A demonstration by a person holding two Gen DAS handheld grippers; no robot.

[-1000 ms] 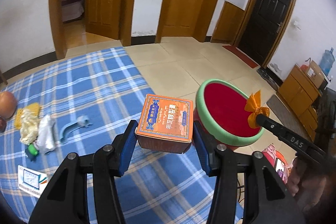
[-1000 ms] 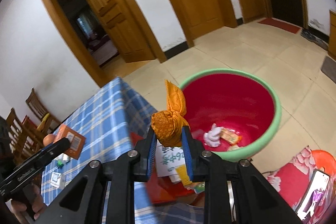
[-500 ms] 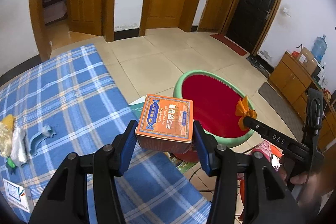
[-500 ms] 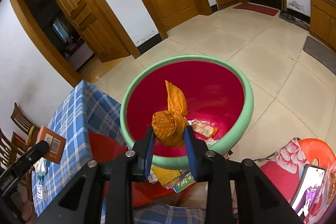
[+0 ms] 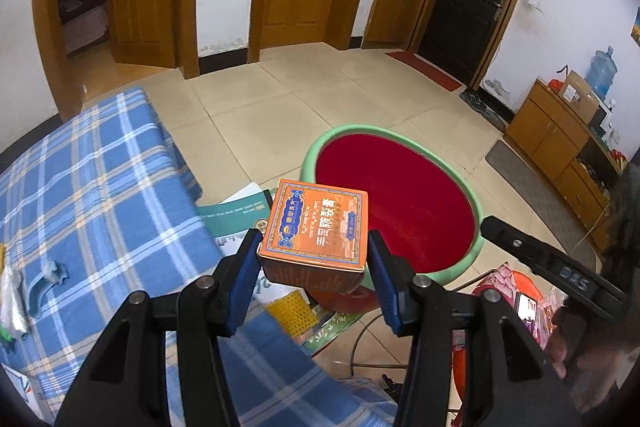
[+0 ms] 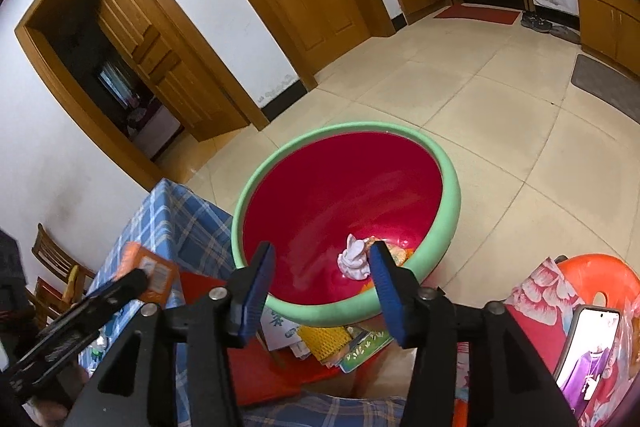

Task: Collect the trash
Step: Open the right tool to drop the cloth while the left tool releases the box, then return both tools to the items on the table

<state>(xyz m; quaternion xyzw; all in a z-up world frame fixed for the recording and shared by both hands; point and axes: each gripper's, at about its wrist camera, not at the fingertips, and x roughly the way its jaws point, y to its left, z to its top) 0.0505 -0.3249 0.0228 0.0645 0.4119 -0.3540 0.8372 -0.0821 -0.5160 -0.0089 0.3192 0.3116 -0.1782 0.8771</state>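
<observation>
My left gripper (image 5: 314,267) is shut on an orange box (image 5: 316,227), held in the air just left of the red basin's green rim (image 5: 320,143). The box also shows in the right wrist view (image 6: 154,273). My right gripper (image 6: 322,281) is open and empty over the near rim of the red basin (image 6: 450,195). White crumpled paper (image 6: 354,261) and orange wrappers (image 6: 394,253) lie in the basin's bottom. The right gripper's finger shows in the left wrist view (image 5: 496,229) beside the basin.
A blue checked tablecloth (image 5: 100,187) holds a grey-blue piece (image 5: 44,281) and white wrapper (image 5: 10,301) at left. Booklets and a yellow net (image 6: 324,341) lie under the basin. An orange stool (image 6: 592,279) and a phone (image 6: 586,349) are at right.
My right gripper opened and the orange wrapper it held is gone from its jaws. My left gripper carried the box rightward toward the basin.
</observation>
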